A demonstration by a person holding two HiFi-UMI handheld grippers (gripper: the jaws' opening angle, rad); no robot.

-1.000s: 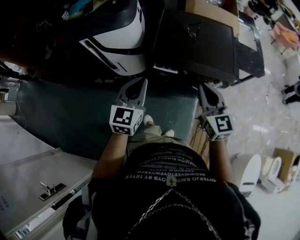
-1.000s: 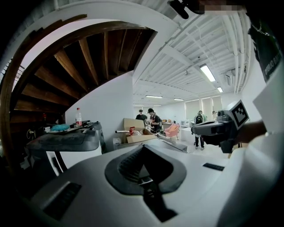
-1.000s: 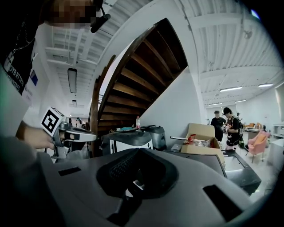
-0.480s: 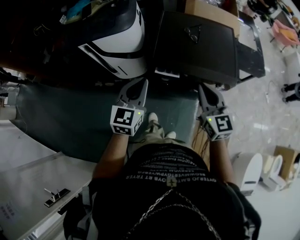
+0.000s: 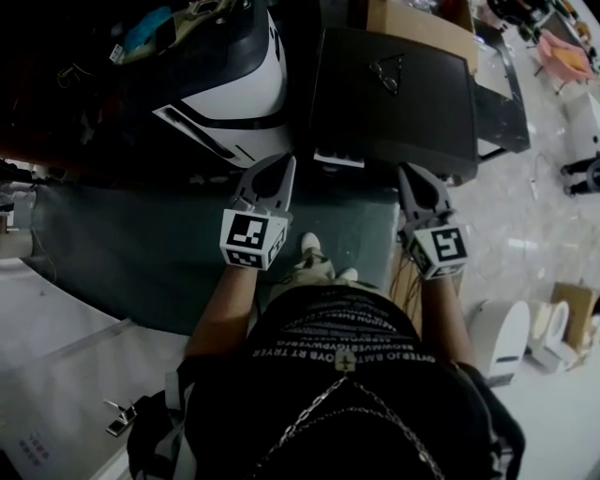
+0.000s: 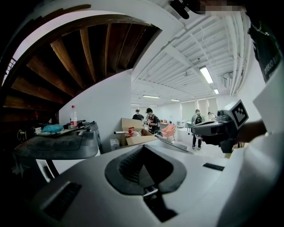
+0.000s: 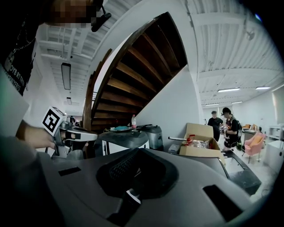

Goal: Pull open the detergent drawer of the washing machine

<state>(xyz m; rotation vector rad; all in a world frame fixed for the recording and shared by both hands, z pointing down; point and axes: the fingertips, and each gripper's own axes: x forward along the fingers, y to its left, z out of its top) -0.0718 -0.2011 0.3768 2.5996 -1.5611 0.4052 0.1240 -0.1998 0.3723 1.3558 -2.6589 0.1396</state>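
Two washing machines stand ahead in the head view: a white one with a dark top point(image 5: 230, 80) and a dark one point(image 5: 394, 94) with a pale panel strip point(image 5: 336, 157) on its near front edge. I cannot make out the drawer itself. My left gripper point(image 5: 279, 171) and right gripper point(image 5: 412, 180) are held side by side in the air, short of the machines, both shut and empty. The left gripper view looks past its own shut jaws at the white machine point(image 6: 57, 148) and the right gripper point(image 6: 202, 129). The left gripper point(image 7: 84, 135) shows in the right gripper view.
A dark green mat point(image 5: 141, 244) covers the floor under the grippers. An open cardboard box point(image 5: 422, 23) sits behind the dark machine. Clutter and a bottle point(image 6: 73, 117) lie on the white machine. A wooden staircase point(image 7: 133, 66) rises overhead. People stand far back point(image 7: 230, 126).
The machines have drawn slightly nearer and the pale floor panel at lower left has slid toward the bottom edge. Both grippers keep the same shut pose.
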